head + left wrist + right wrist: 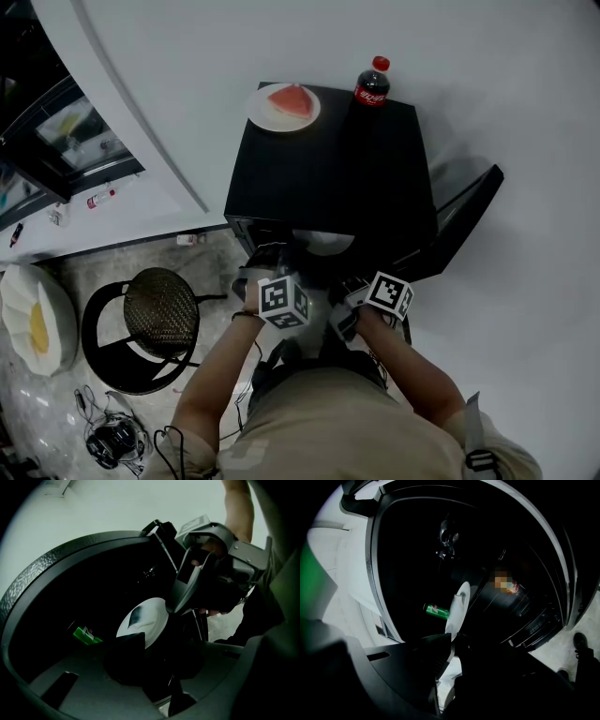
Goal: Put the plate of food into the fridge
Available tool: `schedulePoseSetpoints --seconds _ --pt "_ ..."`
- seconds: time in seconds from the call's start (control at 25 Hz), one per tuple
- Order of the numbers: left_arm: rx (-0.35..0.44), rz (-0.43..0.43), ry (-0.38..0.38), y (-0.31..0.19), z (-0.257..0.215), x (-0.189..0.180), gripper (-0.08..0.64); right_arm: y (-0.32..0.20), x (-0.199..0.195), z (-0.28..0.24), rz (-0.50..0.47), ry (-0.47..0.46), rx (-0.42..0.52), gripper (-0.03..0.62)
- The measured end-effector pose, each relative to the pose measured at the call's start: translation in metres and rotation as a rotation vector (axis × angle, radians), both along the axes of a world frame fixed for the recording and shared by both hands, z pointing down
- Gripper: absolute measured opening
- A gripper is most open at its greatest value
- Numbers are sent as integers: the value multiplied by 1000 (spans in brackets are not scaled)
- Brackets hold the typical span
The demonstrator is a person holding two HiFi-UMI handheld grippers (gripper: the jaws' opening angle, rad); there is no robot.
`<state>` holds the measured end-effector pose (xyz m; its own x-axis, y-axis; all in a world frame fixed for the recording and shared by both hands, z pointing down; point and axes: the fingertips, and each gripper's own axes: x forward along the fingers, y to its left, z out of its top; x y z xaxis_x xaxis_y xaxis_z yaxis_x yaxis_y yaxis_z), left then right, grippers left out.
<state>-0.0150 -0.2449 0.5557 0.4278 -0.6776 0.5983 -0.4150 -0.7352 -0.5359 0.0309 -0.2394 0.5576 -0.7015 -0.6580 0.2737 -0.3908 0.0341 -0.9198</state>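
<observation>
A white plate (pixel 149 618) is held between both grippers at the dark mouth of the black mini fridge (pixel 328 169); a dark patch lies on its face. My left gripper (pixel 154 654) is shut on its near rim. My right gripper (pixel 183 595) grips the opposite rim. In the right gripper view the plate (pixel 458 609) stands edge-on, with the right gripper (pixel 453 647) shut on it. From the head view only a sliver of the plate (pixel 323 242) shows, ahead of the left gripper (pixel 270 264) and right gripper (pixel 354 286). A second plate with a watermelon slice (pixel 284 106) sits on the fridge's top.
The fridge door (pixel 464 220) hangs open to the right. A green can (pixel 436 611) lies inside the fridge. A cola bottle (pixel 371 84) stands on the fridge's top. A round black stool (pixel 159 314) and floor cables (pixel 112 436) are at the left.
</observation>
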Motion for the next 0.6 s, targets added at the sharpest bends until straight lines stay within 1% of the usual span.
schedulePoseSetpoints --seconds 0.24,0.44,0.6 --pt "7 -10 15 7 -5 -5 114 -3 3 2 8 46 7 35" --pt "19 -18 14 8 -3 -5 114 -7 4 3 13 41 12 35" --pt "57 -10 1 3 -6 2 101 -11 3 3 12 36 15 35"
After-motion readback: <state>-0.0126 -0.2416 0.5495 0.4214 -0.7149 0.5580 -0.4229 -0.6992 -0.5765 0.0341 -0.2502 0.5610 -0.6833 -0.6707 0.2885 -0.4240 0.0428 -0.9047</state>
